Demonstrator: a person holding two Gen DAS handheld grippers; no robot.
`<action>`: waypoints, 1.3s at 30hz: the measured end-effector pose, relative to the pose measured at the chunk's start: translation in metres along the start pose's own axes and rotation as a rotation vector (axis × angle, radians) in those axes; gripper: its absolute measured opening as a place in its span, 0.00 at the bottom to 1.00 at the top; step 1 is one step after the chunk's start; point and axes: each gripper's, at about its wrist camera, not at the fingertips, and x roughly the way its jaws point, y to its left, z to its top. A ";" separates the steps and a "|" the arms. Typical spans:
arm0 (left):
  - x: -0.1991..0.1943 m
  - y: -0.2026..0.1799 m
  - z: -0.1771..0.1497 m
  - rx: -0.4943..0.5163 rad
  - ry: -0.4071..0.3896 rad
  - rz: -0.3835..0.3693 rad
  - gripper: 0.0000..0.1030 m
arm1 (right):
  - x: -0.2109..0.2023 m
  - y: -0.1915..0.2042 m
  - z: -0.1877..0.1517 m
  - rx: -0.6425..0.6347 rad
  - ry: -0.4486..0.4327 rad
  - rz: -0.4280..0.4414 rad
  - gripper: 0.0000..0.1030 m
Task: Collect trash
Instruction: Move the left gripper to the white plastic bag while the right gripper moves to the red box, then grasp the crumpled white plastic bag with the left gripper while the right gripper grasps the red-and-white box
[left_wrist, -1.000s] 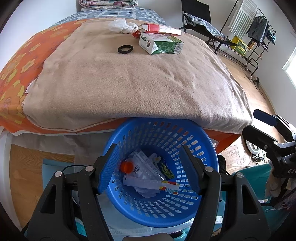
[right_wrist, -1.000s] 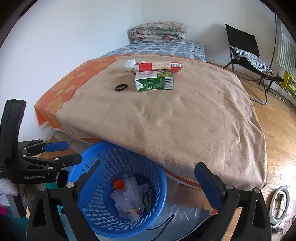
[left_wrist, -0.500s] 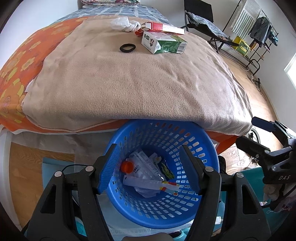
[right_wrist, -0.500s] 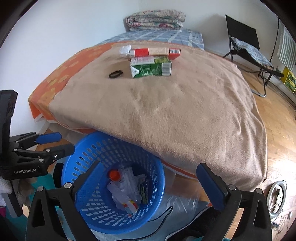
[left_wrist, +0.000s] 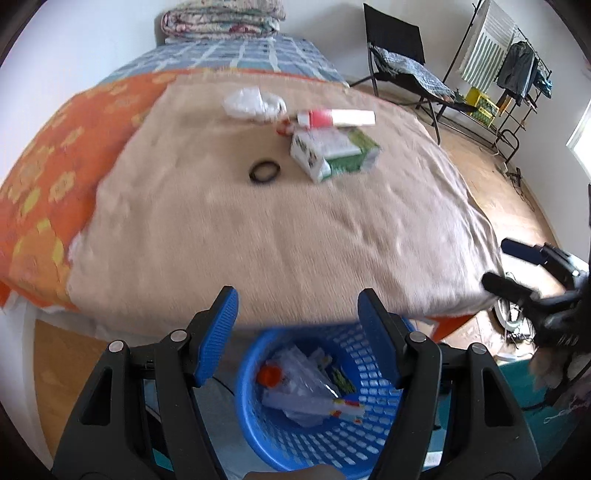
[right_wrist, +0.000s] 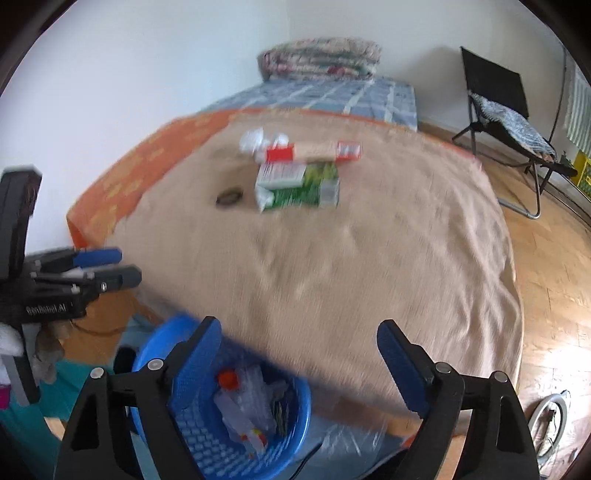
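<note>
A blue basket (left_wrist: 369, 373) (right_wrist: 207, 443) holding wrappers and an orange-capped bottle (left_wrist: 271, 374) stands on the floor at the foot of the bed. On the beige blanket (left_wrist: 258, 240) lie a green-and-white carton (left_wrist: 336, 151) (right_wrist: 295, 186), a red-and-white box (left_wrist: 336, 118) (right_wrist: 314, 151), a crumpled white bag (left_wrist: 251, 101) (right_wrist: 258, 140) and a black ring (left_wrist: 264, 171) (right_wrist: 229, 195). My left gripper (left_wrist: 295, 295) hangs open over the blanket's near edge, nothing between its fingers. My right gripper (right_wrist: 298, 325) is wide, its jaws closing on nothing, above the same edge.
A black folding chair (left_wrist: 399, 55) (right_wrist: 498, 99) and a clothes rack (left_wrist: 517, 66) stand on the wooden floor to the right of the bed. A folded quilt (left_wrist: 221, 18) sits at the head of the bed. A ring light (right_wrist: 550, 410) lies on the floor.
Both grippers have risen and moved forward from over the basket toward the bed. The basket has slid to the bottom of both views. The right jaws have narrowed a little.
</note>
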 end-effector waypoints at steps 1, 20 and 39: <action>0.000 0.002 0.005 0.002 -0.010 0.004 0.67 | -0.003 -0.006 0.010 0.029 -0.022 0.007 0.85; 0.031 0.062 0.118 -0.175 -0.081 -0.012 0.67 | 0.055 -0.064 0.128 0.328 -0.059 0.115 0.83; 0.124 0.077 0.201 -0.274 -0.079 -0.018 0.67 | 0.157 -0.096 0.170 0.516 0.022 0.168 0.76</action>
